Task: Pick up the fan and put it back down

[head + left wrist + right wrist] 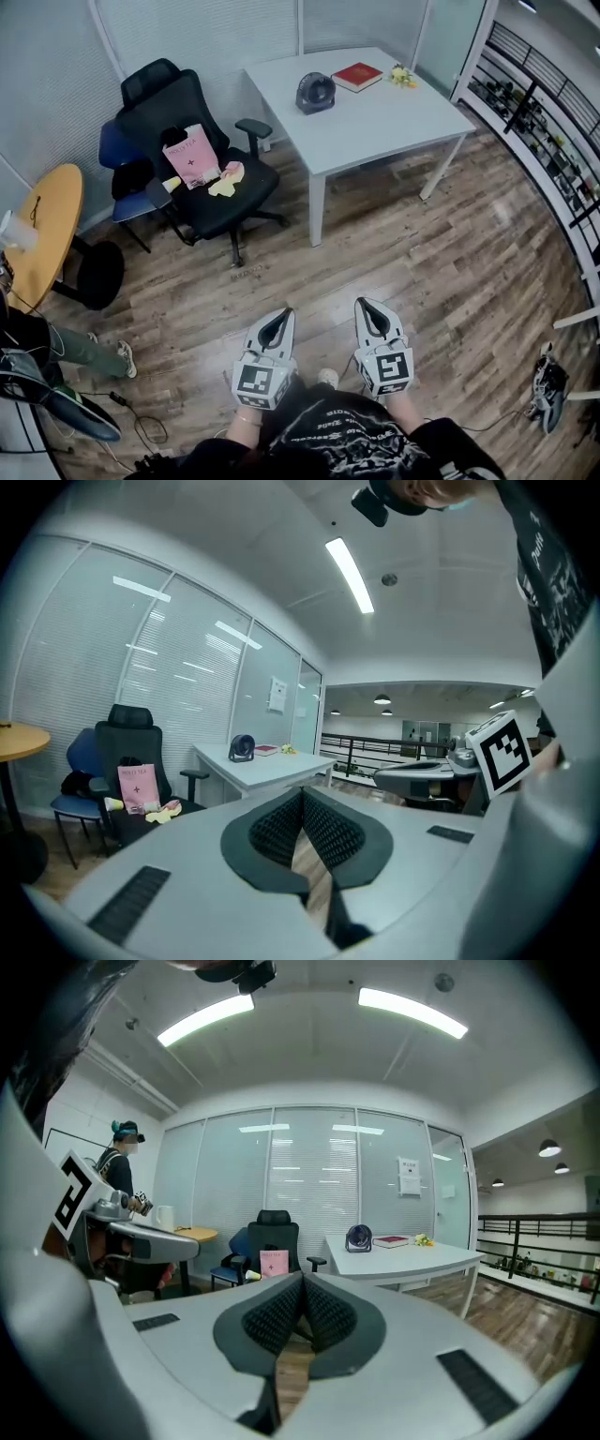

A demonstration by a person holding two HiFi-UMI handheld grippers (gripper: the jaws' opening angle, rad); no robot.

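One fan (315, 93) and one red book (358, 76) sat along the counter's (375, 127) far edge. Left tool (278, 319) and right tool (372, 311) were both fully closed, gripping nothing, well apart from the counter.

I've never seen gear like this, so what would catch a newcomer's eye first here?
Low in the head view, the left gripper and right gripper, grey tools with black-and-white marker cubes, are both shut and empty above the wooden floor. Farther off stands a white table with a small dark fan near a red book, and left of it a black office chair holding a pink bag.
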